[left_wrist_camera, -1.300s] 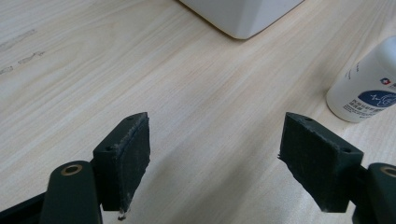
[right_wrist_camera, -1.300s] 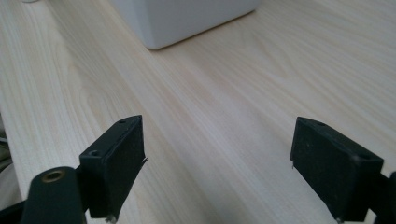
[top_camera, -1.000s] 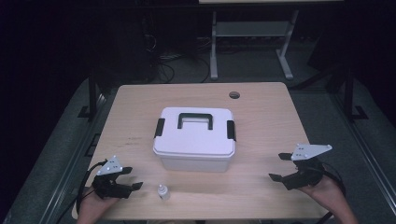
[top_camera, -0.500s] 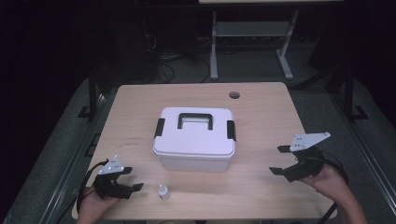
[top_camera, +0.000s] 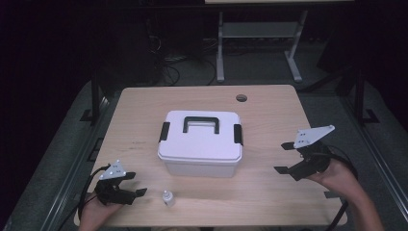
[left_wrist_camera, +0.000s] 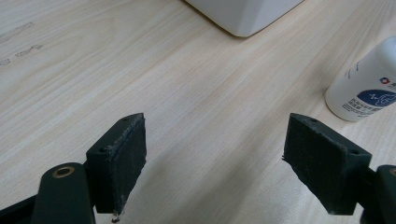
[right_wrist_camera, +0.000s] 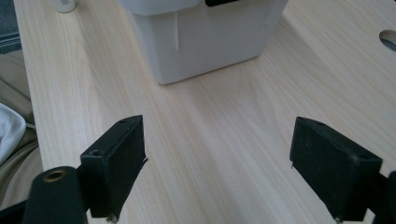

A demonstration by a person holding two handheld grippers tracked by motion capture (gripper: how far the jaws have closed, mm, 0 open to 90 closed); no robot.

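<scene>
A white rectangular plastic box with a black handle and side latches sat lid-closed at the middle of the pale wooden surface, its contents hidden. A small white capped bottle stood upright near the front edge, just beside the left tongs, whose jaws had just been widening with nothing between them. The right tongs hung released and empty to the box's right.

Ahead of the left gripper and to one side, the small white bottle runs off the frame's edge, so its cap is cut away and its blue label is too blurred to read. The white box beyond the right gripper loses its top to the upper edge. From above, its latches are too small to tell fastened or loose.
</scene>
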